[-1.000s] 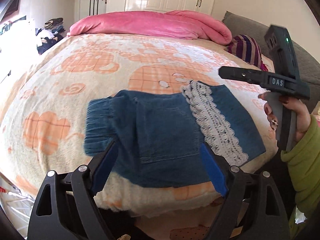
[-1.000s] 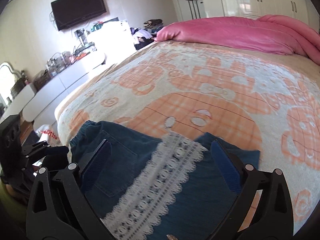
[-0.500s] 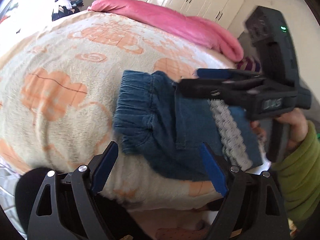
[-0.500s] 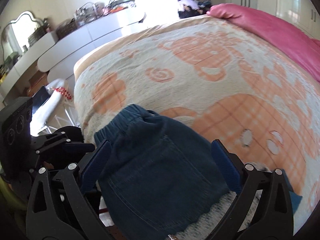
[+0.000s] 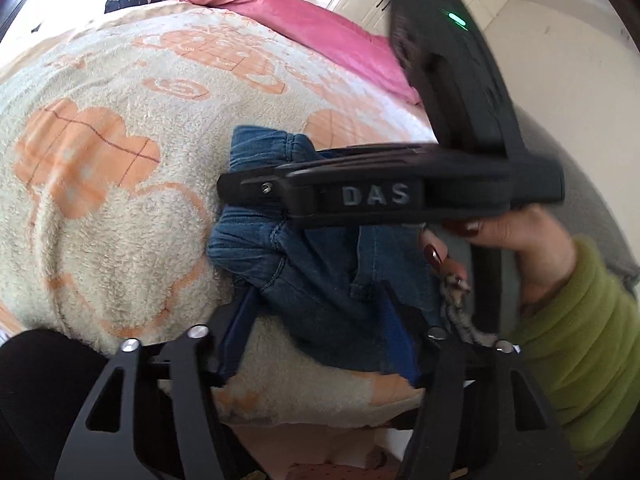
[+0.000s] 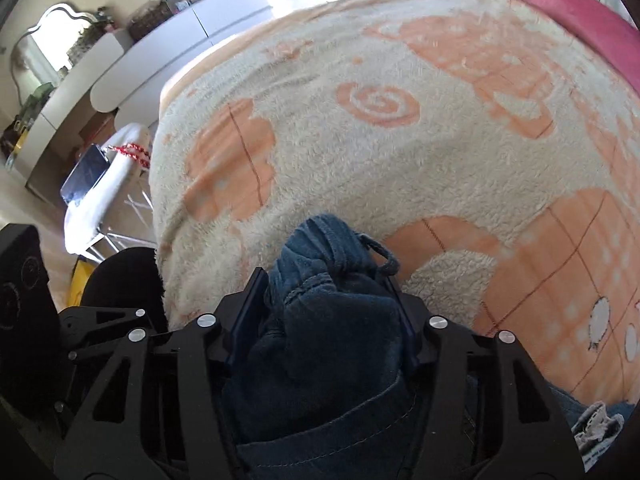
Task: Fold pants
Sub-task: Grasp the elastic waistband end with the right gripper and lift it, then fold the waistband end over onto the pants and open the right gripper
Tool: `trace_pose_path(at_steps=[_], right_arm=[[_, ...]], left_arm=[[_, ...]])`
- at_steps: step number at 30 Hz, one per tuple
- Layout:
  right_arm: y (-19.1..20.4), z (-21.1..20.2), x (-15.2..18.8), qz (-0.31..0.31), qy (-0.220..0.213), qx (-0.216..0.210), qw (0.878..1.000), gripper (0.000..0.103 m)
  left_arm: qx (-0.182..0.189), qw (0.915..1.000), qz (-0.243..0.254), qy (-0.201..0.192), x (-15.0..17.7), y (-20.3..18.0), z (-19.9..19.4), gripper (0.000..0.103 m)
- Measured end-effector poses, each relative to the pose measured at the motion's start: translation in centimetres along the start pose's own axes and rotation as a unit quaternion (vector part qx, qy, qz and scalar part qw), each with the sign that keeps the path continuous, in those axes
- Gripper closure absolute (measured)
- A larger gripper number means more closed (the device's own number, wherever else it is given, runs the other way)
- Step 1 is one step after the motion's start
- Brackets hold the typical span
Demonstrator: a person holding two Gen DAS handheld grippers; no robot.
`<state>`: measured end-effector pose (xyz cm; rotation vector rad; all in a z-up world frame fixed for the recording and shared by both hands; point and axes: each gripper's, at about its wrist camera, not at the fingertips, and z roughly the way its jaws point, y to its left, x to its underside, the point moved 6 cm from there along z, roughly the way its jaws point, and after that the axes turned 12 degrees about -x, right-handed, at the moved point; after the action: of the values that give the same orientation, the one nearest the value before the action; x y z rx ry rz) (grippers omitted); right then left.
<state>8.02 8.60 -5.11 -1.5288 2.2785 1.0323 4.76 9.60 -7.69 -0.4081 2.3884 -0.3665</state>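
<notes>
While right gripper (image 6: 328,316) fingers pinch bunched waistband of pants (image 5: 332,292), left gripper (image 5: 320,336) fingers sit part-open around denim edge, grip uncertain. Pants lie on bed (image 5: 100,208) near edge, just ahead of left fingers. Long axis roughly left-right, waistband leftward. Best: grip firm, carry fold across evenly.

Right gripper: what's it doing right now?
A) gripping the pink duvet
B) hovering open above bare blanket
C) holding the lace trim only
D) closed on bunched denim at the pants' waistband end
D: the right gripper has its fingers pressed on bunched denim of the pants.
</notes>
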Motion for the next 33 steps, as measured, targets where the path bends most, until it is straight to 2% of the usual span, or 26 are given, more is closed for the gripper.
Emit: trace_pose_path(at_steps=[1, 3, 5, 8, 10, 13, 19, 20, 22, 24, 26, 30, 33], right_arm=[[0.0, -1.2, 0.2, 0.007, -0.023, -0.018, 1.0, 0.07], [-0.3, -3.2, 0.5, 0.025, -0.058, -0.049, 0.997, 0.077], [-0.4, -5.8, 1.1, 0.034, -0.097, -0.089, 0.991, 0.078], [-0.5, -9.3, 2.0, 0.044, -0.134, -0.11, 0.984, 0.078], [-0.8, -11.2, 2.5, 0.05, -0.151, -0.115, 0.981, 0.078], [-1.6, -14.1, 3.2, 0.056, -0.174, -0.111, 0.977, 0.078], [-3.6, -18.3, 5.6, 0.076, -0.215, -0.093, 0.969, 0.078], [-3.9, -18.8, 6.0, 0.078, -0.22, -0.088, 0.968, 0.076], [-5.0, -19.7, 6.9, 0.088, -0.228, -0.074, 0.967, 0.066], [-6.8, -21.2, 8.5, 0.116, -0.244, -0.051, 0.962, 0.062], [-9.0, -23.0, 10.6, 0.143, -0.262, -0.028, 0.954, 0.055], [-11.5, -24.2, 15.0, 0.193, -0.271, 0.004, 0.943, 0.047], [-11.7, -24.1, 17.5, 0.21, -0.266, 0.012, 0.941, 0.043]], left_arm=[[0.006, 0.9999, -0.007, -0.003, -0.3, 0.1, 0.0, 0.029], [0.009, 0.9998, -0.015, -0.012, -0.5, 0.0, -0.3, 0.026], [0.005, 0.9997, -0.013, -0.018, -0.5, -0.2, -0.5, 0.026], [0.013, 0.9997, -0.012, -0.015, -0.5, -1.1, -0.3, 0.022], [0.034, 0.9993, -0.012, -0.007, -0.6, -2.3, 0.0, 0.022], [0.074, 0.9972, 0.007, -0.001, -0.9, -5.2, 0.8, 0.022], [0.14, 0.9899, 0.008, 0.024, -1.9, -10.2, 2.4, 0.023], [0.14, 0.9898, 0.02, 0.021, -2.0, -11.4, 2.5, 0.023], [0.141, 0.9892, 0.036, 0.017, -1.9, -13.2, 2.5, 0.023], [0.145, 0.9881, 0.05, 0.016, -1.7, -15.0, 2.8, 0.023], [0.142, 0.9872, 0.069, 0.019, -1.1, -16.0, 2.6, 0.023], [0.143, 0.9811, 0.124, 0.04, 1.5, -18.5, 3.3, 0.022], [0.125, 0.977, 0.162, 0.059, 3.4, -19.7, 3.9, 0.022]])
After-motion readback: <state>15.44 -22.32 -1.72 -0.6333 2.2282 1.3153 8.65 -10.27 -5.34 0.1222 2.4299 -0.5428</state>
